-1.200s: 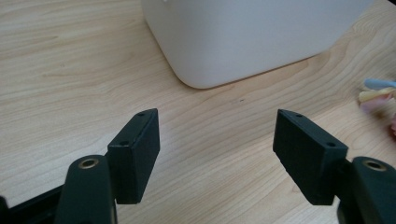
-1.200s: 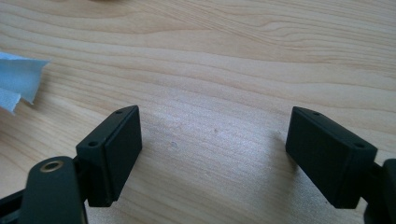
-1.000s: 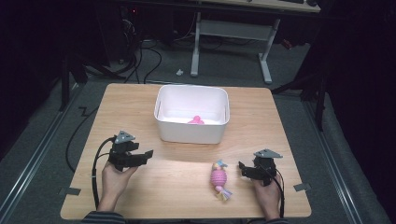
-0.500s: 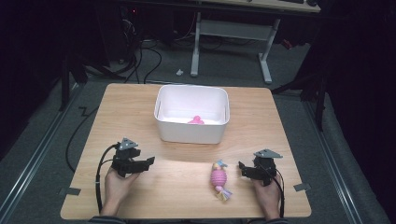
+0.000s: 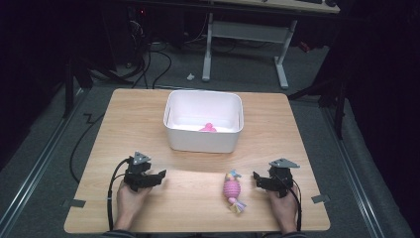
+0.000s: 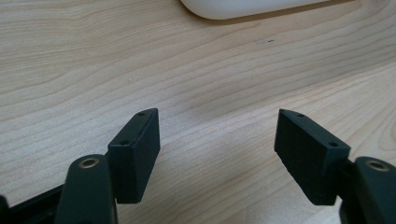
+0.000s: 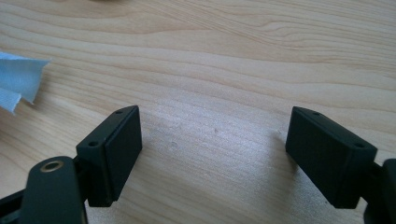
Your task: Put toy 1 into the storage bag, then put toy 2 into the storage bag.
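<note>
The right gripper (image 5: 258,178) rests on the near right part of the table (image 5: 297,129) with its jaws spread wide and nothing between them; in the right gripper view only bare wood lies in the gap, with a scrap of pale blue cloth (image 7: 16,84) at the left edge, which seems to be one end of the toy; the left gripper (image 5: 159,176) rests at the near left, jaws likewise apart and empty, pointing right across the table, with the foot of the white bin (image 6: 247,7) at the far edge of its own view.

The pink toy (image 5: 231,191) lies flat on the wood just left of the right gripper, apart from it; it is a small plump pink body, striped or ribbed, with a blue-and-yellow tuft at its far end and a pale frayed tail at its near end; it looks soft and light, likely easy to pinch across the middle.

Farther off, the white bin (image 5: 203,141) stands at the middle of the table, and a second pink thing (image 5: 208,128) already sits inside against its near wall; by my reading one item is put away, while the toy on the table is not yet grasped, lifted or carried to the bin.
</note>
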`<act>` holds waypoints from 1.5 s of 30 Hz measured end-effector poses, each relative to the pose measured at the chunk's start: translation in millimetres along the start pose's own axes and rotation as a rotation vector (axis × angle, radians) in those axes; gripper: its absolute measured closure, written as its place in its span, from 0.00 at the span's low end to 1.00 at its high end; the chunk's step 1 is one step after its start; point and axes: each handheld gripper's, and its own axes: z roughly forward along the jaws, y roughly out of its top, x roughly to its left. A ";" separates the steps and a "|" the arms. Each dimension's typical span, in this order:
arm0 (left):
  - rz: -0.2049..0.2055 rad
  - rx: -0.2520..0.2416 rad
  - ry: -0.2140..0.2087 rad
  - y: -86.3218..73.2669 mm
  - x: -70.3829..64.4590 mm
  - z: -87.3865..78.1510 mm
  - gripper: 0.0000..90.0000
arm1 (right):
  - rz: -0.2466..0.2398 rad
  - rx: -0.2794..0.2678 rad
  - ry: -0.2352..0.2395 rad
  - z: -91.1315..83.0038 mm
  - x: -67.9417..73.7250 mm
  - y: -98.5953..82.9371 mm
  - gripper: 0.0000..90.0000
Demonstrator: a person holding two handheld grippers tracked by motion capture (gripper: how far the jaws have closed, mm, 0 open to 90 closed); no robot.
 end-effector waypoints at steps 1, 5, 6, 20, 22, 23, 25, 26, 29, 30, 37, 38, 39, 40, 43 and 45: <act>0.000 -0.002 0.006 -0.6 0.1 0.9 0.35 | 0.000 0.000 0.000 0.0 0.0 0.0 0.21; 0.030 -0.006 0.054 -1.9 -0.9 4.2 0.35 | 0.000 0.000 0.000 0.0 0.0 0.0 0.21; 0.038 -0.003 0.063 -2.2 -1.2 5.4 0.35 | 0.000 0.000 0.000 0.0 0.0 0.0 0.21; 0.069 -0.044 0.109 -7.4 -2.9 14.1 0.33 | 0.003 0.000 -0.001 0.5 0.2 0.6 0.22; 0.066 -0.042 0.115 -7.3 -3.0 14.2 0.32 | 0.004 0.001 0.000 0.5 0.1 0.8 0.21; 0.065 -0.042 0.117 -7.3 -3.1 14.2 0.31 | 0.004 0.001 0.001 0.5 0.0 0.7 0.21; 0.065 -0.042 0.117 -7.3 -3.1 14.2 0.31 | 0.004 0.000 0.001 0.6 -0.4 0.7 0.21; 0.064 -0.042 0.117 -7.3 -3.1 14.2 0.31 | 0.007 0.001 0.002 0.5 -0.3 0.7 0.21; 0.064 -0.042 0.117 -7.3 -3.0 14.2 0.31 | 0.008 0.003 -0.008 0.9 -0.6 0.8 0.19; 0.063 -0.042 0.117 -7.3 -3.0 14.2 0.31 | 0.001 0.005 -0.002 0.8 -1.0 0.8 0.19; 0.064 -0.041 0.117 -7.3 -3.0 14.1 0.31 | -0.017 0.018 0.051 -7.1 -6.8 -1.5 0.28; 0.064 -0.041 0.117 -7.3 -3.0 14.1 0.31 | -0.009 0.013 0.058 -8.5 -7.6 -1.9 0.29; 0.064 -0.041 0.117 -7.3 -3.0 14.1 0.31 | -0.007 0.010 0.059 -10.1 -8.2 -2.1 0.29; 0.064 -0.041 0.117 -7.3 -3.0 14.1 0.31 | 0.002 0.004 0.061 -12.0 -8.2 -2.5 0.30; 0.064 -0.040 0.117 -7.3 -3.0 14.1 0.31 | 0.006 -0.009 0.071 -19.1 -9.5 -4.6 0.38; 0.064 -0.040 0.117 -7.3 -3.0 14.1 0.31 | 0.013 -0.013 0.084 -24.7 -10.4 -6.5 0.40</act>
